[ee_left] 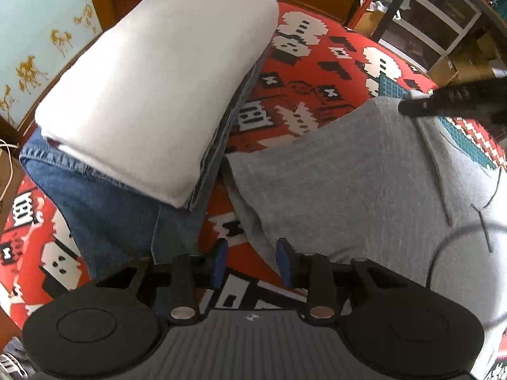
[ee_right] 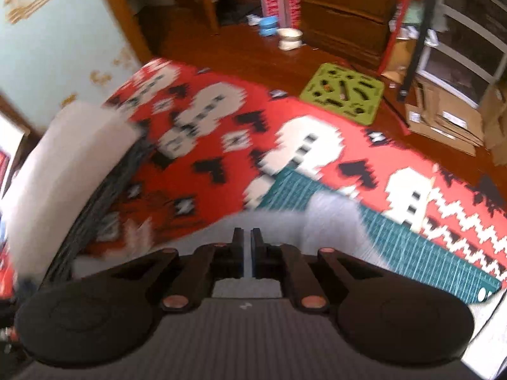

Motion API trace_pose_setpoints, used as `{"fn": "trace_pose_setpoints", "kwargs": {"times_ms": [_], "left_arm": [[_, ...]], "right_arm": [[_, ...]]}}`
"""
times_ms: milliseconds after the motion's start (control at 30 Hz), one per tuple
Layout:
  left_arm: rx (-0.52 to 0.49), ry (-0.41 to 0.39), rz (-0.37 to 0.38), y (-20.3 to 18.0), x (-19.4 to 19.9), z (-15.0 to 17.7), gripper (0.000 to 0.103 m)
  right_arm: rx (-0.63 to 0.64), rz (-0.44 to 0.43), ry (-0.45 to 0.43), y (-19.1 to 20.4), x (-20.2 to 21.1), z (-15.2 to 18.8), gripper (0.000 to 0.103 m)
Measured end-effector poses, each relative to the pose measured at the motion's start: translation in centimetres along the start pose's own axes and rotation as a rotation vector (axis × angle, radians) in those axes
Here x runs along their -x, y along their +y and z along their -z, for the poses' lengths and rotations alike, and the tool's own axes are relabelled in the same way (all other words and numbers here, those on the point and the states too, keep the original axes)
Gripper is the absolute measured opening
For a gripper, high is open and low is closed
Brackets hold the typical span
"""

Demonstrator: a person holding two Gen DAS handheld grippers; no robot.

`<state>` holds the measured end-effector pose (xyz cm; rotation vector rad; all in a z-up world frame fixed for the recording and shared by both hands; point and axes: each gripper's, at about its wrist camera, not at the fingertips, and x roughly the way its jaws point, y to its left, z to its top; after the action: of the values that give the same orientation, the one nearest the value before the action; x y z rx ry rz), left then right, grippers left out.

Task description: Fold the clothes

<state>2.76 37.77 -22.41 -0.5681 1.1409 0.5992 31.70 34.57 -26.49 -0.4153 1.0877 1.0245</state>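
Red patterned cloth (ee_left: 317,72) covers the surface; a grey garment (ee_left: 364,183) lies on it beside a folded stack (ee_left: 142,88). Soft and light, it is best pinched at an edge. The left gripper (ee_left: 252,261) is held wide; the right gripper (ee_right: 247,253) appears closed on the garment's far edge.

free: red blanket (ee_left: 285,95) strip | blocked: folded stack (ee_left: 152,95), grey garment (ee_left: 364,174)

right gripper (ee_right: 247,240) fingers together, grey garment (ee_right: 329,218)

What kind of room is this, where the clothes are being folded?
Most likely a lived-in room at home. Folded clothes lie on a red patterned blanket, a wooden chest of drawers stands on the wood floor, and what look like pet bowls sit beside it.
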Motion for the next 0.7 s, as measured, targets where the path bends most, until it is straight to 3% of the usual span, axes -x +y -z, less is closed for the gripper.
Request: {"fn": "trace_pose_setpoints", "kwargs": {"times_ms": [133,233,400,567,700], "left_arm": [[0.022,0.008,0.025,0.3,0.1,0.4,0.022],[0.047,0.022,0.059,0.4,0.3,0.8,0.022],[0.048,0.032,0.056,0.7,0.6,1.8,0.022],[0.054,0.016,0.06,1.6,1.5,2.7,0.022],[0.058,0.01,0.048,2.6,2.1,3.5,0.022]], "right_arm": [[0.032,-0.06,0.049,2.2,0.9,2.6,0.005],[0.041,-0.09,0.078,3.6,1.4,4.4,0.006],[0.112,-0.151,0.111,6.8,2.1,6.8,0.006],[0.151,-0.192,0.116,9.8,2.2,7.8,0.009],[0.205,-0.169,0.11,12.0,1.5,7.7,0.01]]}}
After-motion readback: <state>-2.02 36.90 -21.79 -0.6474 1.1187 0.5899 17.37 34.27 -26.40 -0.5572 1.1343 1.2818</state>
